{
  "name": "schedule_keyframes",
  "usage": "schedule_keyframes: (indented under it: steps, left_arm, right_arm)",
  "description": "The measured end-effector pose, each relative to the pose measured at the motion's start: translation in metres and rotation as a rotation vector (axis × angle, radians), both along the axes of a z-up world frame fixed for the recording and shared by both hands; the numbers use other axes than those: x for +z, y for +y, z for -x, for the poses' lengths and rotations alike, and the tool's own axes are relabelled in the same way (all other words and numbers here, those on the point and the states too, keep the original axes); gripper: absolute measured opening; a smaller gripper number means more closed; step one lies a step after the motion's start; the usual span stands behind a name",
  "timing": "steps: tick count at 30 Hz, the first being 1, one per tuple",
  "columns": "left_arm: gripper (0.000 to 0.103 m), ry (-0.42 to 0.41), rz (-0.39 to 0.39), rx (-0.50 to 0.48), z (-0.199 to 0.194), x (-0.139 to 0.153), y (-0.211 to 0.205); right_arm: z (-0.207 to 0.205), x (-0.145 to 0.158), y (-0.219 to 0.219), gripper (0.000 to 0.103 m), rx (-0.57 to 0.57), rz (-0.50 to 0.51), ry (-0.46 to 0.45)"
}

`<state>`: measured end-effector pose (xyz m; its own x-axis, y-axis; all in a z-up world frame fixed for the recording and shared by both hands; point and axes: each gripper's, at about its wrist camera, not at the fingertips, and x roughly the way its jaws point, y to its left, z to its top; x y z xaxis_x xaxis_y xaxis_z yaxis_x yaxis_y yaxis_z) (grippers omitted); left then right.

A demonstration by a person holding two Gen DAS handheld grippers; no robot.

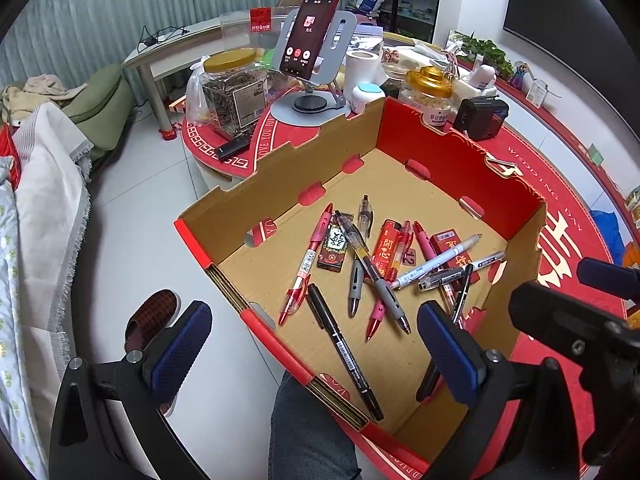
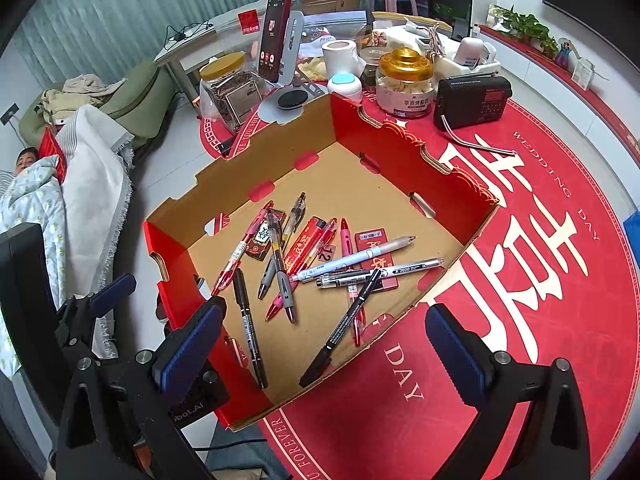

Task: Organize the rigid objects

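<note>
Jaws wide, empty, both grippers | left gripper [image 1: 316,354], right gripper [image 2: 324,344] above box [image 2: 400,148]

Red-and-tan box [image 2: 400,160]; red tablecloth [image 2: 560,280]

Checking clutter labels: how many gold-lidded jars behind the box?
2: seed jar left of the phone stand; jar of white pieces left of the radio. Others may be hidden.
</note>
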<state>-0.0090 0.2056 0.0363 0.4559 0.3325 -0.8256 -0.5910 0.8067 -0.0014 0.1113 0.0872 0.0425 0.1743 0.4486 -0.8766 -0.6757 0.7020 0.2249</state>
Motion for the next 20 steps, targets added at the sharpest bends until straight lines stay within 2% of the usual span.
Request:
schedule_keyframes:
  steps: [16,20]
  left_arm:
    - [0.103,0.004,-0.001,0.001,0.0014,-0.0016,0.0008]
    - [0.103,-0.007,-0.038,0.031,0.0043,-0.0011,0.0021]
  right_arm:
    - [0.0026,0.0017,0.0038,0.103,0.011,0.000,-0.003]
    - [0.0029,0.0023,0.0043,0.103,0.009,0.002,-0.003]
